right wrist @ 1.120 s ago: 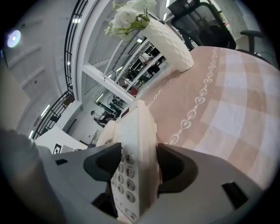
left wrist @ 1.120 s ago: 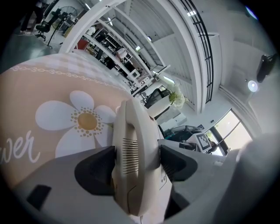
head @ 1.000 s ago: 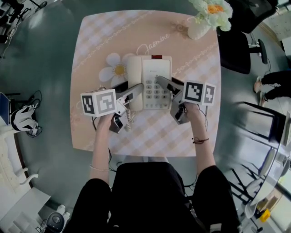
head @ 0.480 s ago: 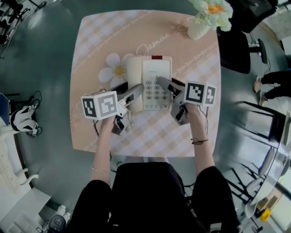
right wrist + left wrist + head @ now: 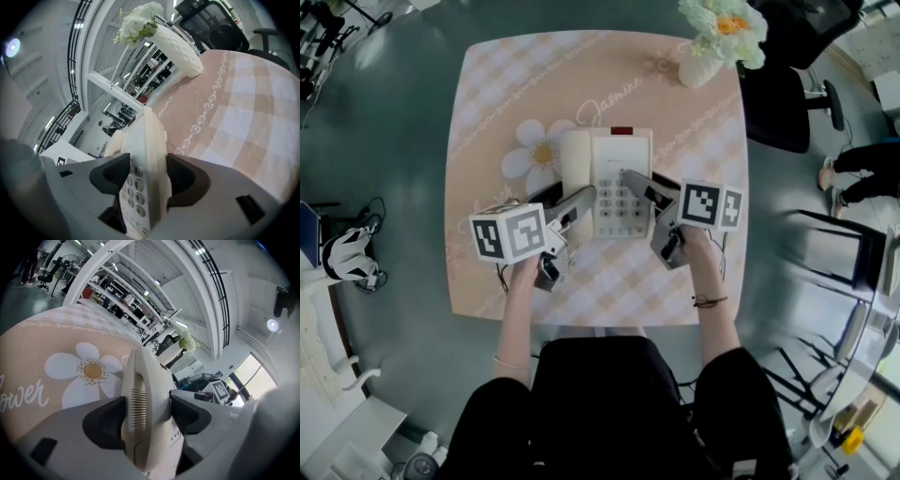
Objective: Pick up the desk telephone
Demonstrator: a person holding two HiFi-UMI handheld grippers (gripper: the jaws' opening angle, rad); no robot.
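Note:
A cream desk telephone [image 5: 619, 155] with its handset on the left and a keypad on the right lies on the peach checked table [image 5: 497, 84]. My left gripper [image 5: 575, 189] is shut across the handset side; in the left gripper view its dark pads [image 5: 105, 420] press both sides of the handset [image 5: 145, 380]. My right gripper [image 5: 639, 183] is shut on the phone's right edge beside the keypad [image 5: 133, 180]. In the right gripper view, the phone body [image 5: 145, 136] fills the gap between that gripper's jaws. The coiled cord [image 5: 565, 248] hangs by my left hand.
A white vase of pale flowers [image 5: 712, 47] stands at the table's far right corner, also visible in the right gripper view as the vase [image 5: 176, 51]. A black office chair [image 5: 783, 94] sits just beyond that corner. Someone's legs [image 5: 862, 169] show at the right.
Both grippers stay clamped on the phone. The phone and grippers sit slightly lower in the head view than a second ago, a little more than the table's print does.

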